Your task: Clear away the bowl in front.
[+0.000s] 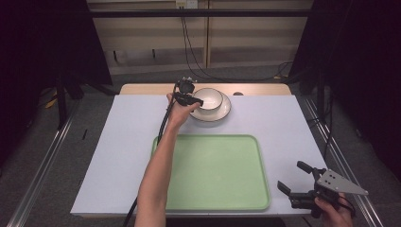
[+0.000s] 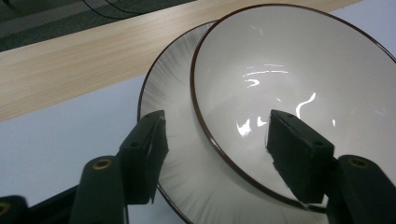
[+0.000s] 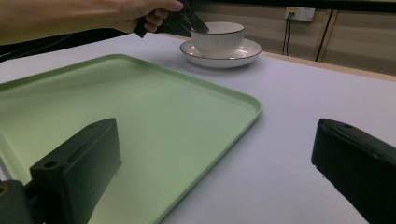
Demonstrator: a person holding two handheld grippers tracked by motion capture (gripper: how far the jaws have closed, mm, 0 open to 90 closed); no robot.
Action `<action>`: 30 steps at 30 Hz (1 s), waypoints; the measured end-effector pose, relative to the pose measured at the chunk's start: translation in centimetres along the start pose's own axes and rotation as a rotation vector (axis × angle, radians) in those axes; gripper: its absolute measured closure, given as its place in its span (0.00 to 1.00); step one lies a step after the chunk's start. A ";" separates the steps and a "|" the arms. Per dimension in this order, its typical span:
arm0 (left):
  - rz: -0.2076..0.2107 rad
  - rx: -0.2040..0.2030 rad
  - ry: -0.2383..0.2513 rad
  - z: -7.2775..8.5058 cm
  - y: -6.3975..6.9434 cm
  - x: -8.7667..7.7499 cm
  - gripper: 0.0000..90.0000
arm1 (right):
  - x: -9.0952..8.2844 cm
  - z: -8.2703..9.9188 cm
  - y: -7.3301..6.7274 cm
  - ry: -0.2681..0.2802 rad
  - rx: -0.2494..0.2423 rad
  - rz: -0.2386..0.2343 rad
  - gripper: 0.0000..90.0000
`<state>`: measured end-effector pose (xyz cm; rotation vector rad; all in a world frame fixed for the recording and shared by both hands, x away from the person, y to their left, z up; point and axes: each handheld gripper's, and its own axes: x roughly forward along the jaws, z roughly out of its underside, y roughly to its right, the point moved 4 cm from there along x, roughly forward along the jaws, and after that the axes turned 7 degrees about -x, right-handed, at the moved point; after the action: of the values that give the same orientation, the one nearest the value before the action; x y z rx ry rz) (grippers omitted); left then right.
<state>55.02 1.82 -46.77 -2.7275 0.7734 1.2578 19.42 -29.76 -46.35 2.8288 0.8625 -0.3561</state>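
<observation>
Bowl [image 1: 209,98] on saucer [image 1: 224,111], upper centre of frame; left gripper [image 2: 217,140] half-open, astride near rim, pads not yet pressing. Advised: seat rim deep, close gently, lift straight.

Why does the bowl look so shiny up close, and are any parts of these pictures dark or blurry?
In the left gripper view, lamp glare streaks the bowl and the near jaws look soft. In the high view, the room's sides fall into black while the tray is evenly lit. In the right gripper view, the near jaws blur and the plate stays fairly sharp.
</observation>
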 end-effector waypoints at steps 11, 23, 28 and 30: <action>0.042 -0.055 -0.086 0.3 0.2 1.4 0.57 | 0.1 0.1 0.2 -0.003 0.002 -0.008 0.01; 0.072 -0.085 -0.112 0.8 0.8 2.2 0.76 | 0.0 0.1 0.1 -0.008 0.003 -0.003 0.01; 0.080 -0.132 -0.116 0.7 0.6 2.2 0.81 | -0.1 0.0 0.0 -0.012 -0.003 -0.001 0.01; 0.088 -0.164 -0.113 0.7 0.6 2.2 0.83 | -0.1 0.0 0.0 -0.009 -0.001 -0.003 0.01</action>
<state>55.49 0.57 -48.70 -2.7427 0.8212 1.5441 19.38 -29.84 -46.38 2.8234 0.8648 -0.3678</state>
